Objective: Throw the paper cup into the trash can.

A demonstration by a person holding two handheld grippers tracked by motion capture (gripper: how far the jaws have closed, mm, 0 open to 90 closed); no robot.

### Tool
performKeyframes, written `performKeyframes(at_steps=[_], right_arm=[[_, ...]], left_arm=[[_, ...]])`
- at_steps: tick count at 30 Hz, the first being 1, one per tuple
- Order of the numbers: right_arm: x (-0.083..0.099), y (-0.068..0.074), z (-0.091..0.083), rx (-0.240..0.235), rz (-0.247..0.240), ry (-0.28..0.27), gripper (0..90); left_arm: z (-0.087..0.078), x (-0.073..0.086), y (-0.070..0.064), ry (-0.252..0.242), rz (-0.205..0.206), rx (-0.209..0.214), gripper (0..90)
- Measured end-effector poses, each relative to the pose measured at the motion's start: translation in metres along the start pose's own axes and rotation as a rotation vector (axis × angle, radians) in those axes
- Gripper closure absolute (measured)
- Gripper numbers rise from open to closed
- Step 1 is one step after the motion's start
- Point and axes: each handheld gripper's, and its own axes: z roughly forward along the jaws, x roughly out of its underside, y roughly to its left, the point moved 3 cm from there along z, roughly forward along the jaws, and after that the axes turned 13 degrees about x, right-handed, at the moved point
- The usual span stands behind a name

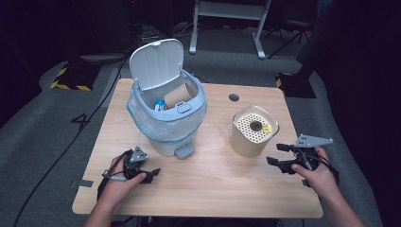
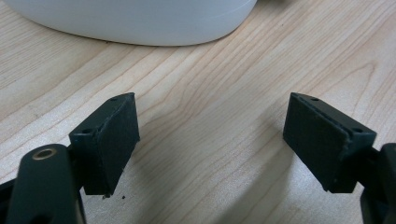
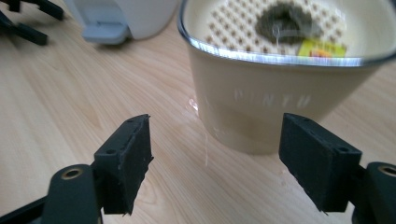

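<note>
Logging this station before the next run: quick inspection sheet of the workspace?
Surface: wooden table, small wet streak by the beige container.
Job's things: beige container, perforated insert with dark residue and a yellow scrap; pedal bin, lid up, bag-lined, brown cup and blue item inside.
Clutter: nothing seen.
Grippers: left tool open, empty; right tool open, empty, facing the container.
Cables: black cable on floor at left.
Surroundings: grey carpet, white desk legs behind.

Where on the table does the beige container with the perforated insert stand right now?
In the high view the beige container stands on the table's right half, just right of the bin and directly ahead of the right gripper, whose open jaws face it.
</note>
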Motion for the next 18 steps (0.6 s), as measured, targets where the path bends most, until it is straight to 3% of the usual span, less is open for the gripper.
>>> performKeyframes(at_steps=[10,14,18], right_arm=[[0.051,0.001,0.034,0.048,0.038,0.017,22.1],[0.067,0.002,0.046,0.105,-0.002,0.02,19.9],[0.076,0.002,0.053,0.101,0.015,0.03,18.1]], left_arm=[[0.0,0.0,-0.001,-0.002,-0.01,-0.006,18.5],[0.0,0.0,-0.001,-0.003,-0.019,-0.015,17.5],[0.0,0.0,-0.001,-0.007,-0.031,-0.023,17.6]])
